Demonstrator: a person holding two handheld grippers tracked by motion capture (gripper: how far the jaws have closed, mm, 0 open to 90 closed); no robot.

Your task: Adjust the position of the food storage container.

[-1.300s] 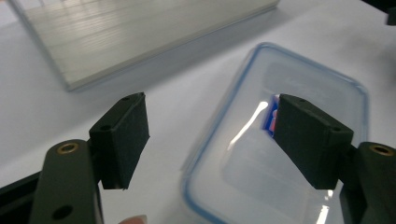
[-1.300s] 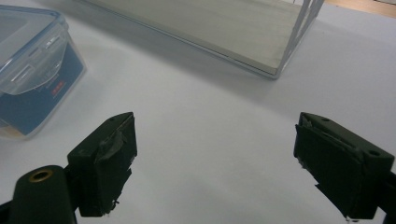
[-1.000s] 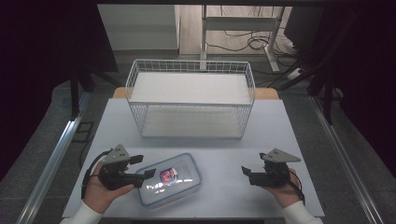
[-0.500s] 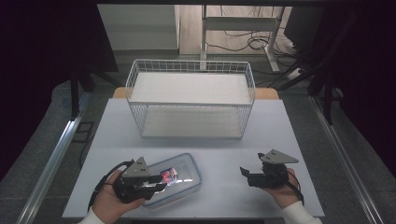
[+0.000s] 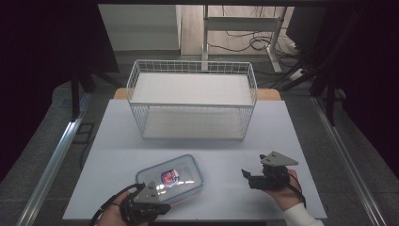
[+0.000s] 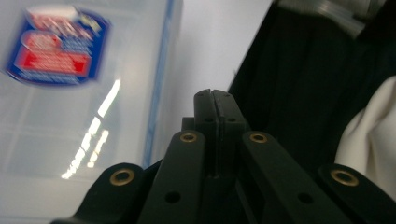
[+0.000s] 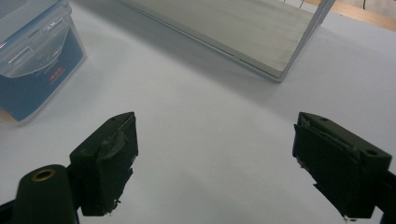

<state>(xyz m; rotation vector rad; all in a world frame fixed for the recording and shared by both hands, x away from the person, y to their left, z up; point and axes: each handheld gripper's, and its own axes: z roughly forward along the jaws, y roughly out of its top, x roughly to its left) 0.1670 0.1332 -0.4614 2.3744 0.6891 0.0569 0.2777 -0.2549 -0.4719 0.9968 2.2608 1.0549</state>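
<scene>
A clear plastic box with a blue-rimmed lid and a red and blue label lies on the white table near the front. My left gripper sits at the box's near edge, low by the table's front. Its jaws have just been closing and now meet, with nothing between them. In the left gripper view the shut gripper points past the box, beside its blue rim. My right gripper rests to the right of the box, apart from it. The right gripper is open and empty above bare table, with the box at far left.
A white wire basket with a pale floor stands at the back middle of the table. Its near corner lies ahead of the right gripper. Dark floor and metal rails flank the table.
The left gripper slid right and toward the table's front edge along the box's near side, and its jaws went from wide open to shut. The right gripper stayed put.
</scene>
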